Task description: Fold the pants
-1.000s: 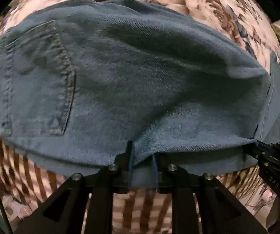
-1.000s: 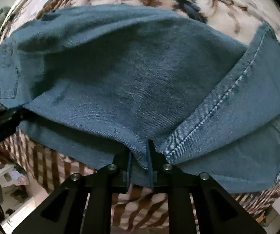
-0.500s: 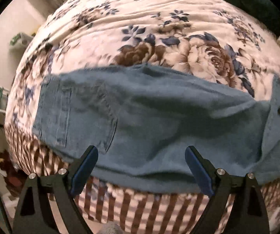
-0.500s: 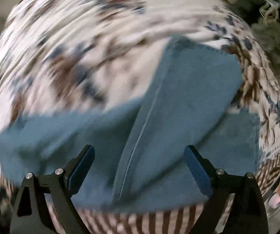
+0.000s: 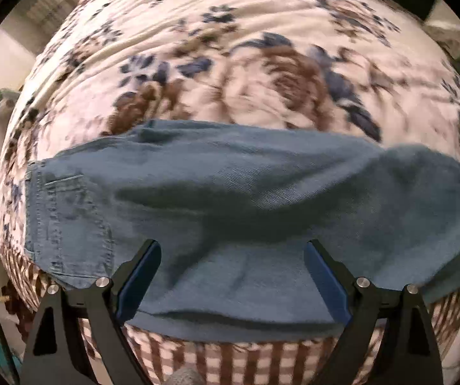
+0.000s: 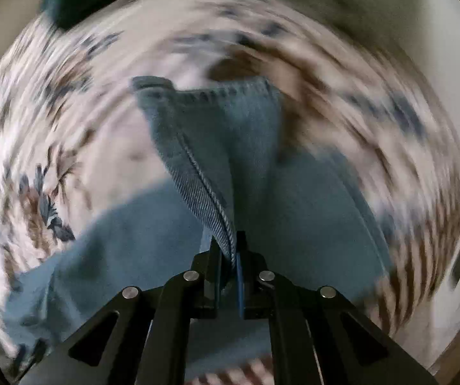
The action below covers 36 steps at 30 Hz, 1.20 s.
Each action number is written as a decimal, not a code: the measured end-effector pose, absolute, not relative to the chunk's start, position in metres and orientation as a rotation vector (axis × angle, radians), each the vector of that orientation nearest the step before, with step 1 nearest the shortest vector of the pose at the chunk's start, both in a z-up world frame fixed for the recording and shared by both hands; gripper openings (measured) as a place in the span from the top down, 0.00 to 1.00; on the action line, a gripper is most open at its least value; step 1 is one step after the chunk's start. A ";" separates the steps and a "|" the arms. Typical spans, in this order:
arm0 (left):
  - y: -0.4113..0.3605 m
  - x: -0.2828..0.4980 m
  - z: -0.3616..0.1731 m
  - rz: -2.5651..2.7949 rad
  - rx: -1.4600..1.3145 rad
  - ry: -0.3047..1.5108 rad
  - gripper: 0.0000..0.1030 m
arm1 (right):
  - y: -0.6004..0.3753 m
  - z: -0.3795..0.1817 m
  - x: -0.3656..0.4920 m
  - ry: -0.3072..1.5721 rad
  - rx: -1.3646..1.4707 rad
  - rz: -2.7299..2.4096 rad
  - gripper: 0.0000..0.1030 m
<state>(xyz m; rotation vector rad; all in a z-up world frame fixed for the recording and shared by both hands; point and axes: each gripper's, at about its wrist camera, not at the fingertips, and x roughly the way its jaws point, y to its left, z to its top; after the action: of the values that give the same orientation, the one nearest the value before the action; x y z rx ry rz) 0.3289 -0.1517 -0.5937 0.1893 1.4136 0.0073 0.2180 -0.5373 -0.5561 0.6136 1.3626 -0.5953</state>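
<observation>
Blue denim pants [image 5: 246, 199], folded lengthwise

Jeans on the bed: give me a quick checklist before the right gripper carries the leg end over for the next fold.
1. Right gripper pinching denim: ok, jaws just closed on the seamed edge of the leg end.
2. Left gripper free of the jeans: ok, jaws wide open, nothing between the pads.
3. Waist end with back pocket lying flat: ok.
4. Grip holds all layers of the leg: cannot tell, blurred.
5. Floral bedspread bare where the fold could land: ok.
</observation>
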 end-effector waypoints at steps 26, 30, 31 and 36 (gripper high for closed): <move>-0.097 0.304 -0.602 -0.030 0.057 1.434 0.12 | -0.556 -0.601 0.091 1.374 0.915 -0.678 0.79; -0.027 0.304 -0.588 0.047 -0.003 1.422 0.12 | -0.473 -0.576 0.092 1.385 0.883 -0.579 0.49; 0.004 0.302 -0.585 0.085 -0.020 1.422 0.12 | -0.456 -0.576 0.094 1.394 0.899 -0.547 0.49; 0.120 0.291 -0.588 0.248 -0.050 1.417 0.12 | -0.336 -0.589 0.110 1.443 0.990 -0.388 0.49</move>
<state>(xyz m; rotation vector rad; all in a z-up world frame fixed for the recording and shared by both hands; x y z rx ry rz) 0.2906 0.1203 -0.5885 -0.0502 1.4172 0.2478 0.1097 -0.3362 -0.5890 0.9900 1.4434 -0.3880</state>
